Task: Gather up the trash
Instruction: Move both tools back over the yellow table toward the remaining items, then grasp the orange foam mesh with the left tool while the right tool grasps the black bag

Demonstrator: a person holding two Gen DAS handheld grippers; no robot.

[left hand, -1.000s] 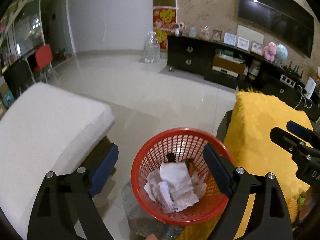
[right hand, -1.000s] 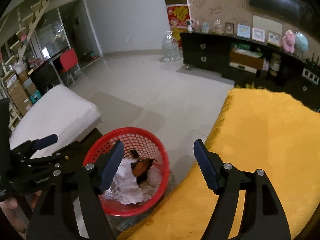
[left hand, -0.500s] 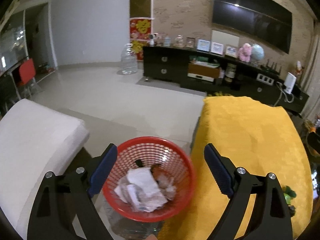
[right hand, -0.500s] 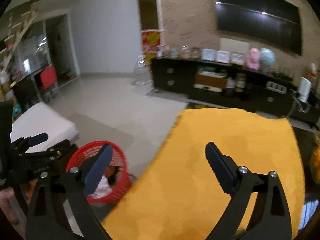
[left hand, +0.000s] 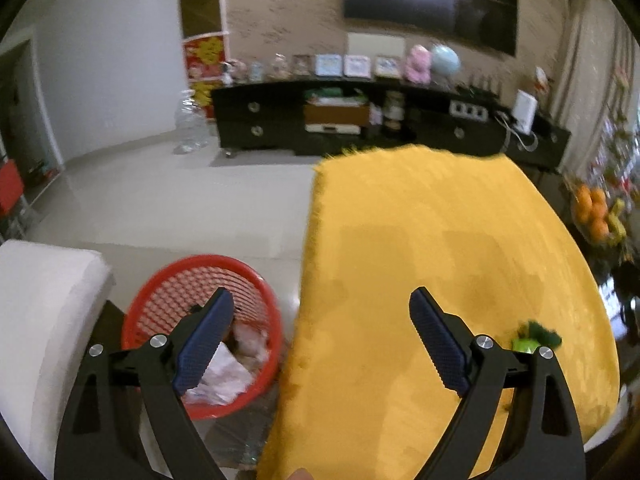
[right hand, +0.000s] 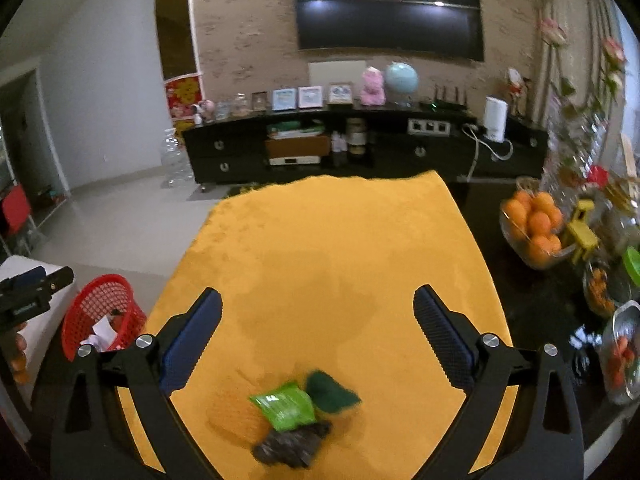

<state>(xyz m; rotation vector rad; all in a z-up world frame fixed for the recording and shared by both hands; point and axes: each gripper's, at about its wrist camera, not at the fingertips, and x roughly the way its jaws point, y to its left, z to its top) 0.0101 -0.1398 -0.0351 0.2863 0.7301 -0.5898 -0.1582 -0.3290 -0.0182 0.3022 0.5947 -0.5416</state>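
Yellow plush cloth [right hand: 332, 264] covers the tabletop, and on it, at about six o'clock in the right wrist view, lies a small heap of litter: a bright green crinkled wrapper [right hand: 286, 404], a dark green scrap [right hand: 330, 390] touching it at its two o'clock, and a dark crumpled lump [right hand: 290, 446] just below. The right gripper [right hand: 318, 332] hangs above the cloth with its fingers spread wide and nothing between them; the heap sits nearer the camera than the fingertips. The left gripper [left hand: 322, 334] is likewise spread and empty, straddling the cloth's left edge.

By my reading the step in hand is the reach for this heap. The next move calls for drawing the right gripper back and down so the spread fingers bracket the wrapper, then closing on it.

The red plastic mesh basket [right hand: 86, 304], already holding crumpled white paper [left hand: 222, 374], stands on the floor at nine o'clock, just off the cloth's left edge. The path there is open. At three o'clock a bowl of oranges [right hand: 534, 224] and other dishes crowd the cloth's right edge, leaving little room to swing that way.
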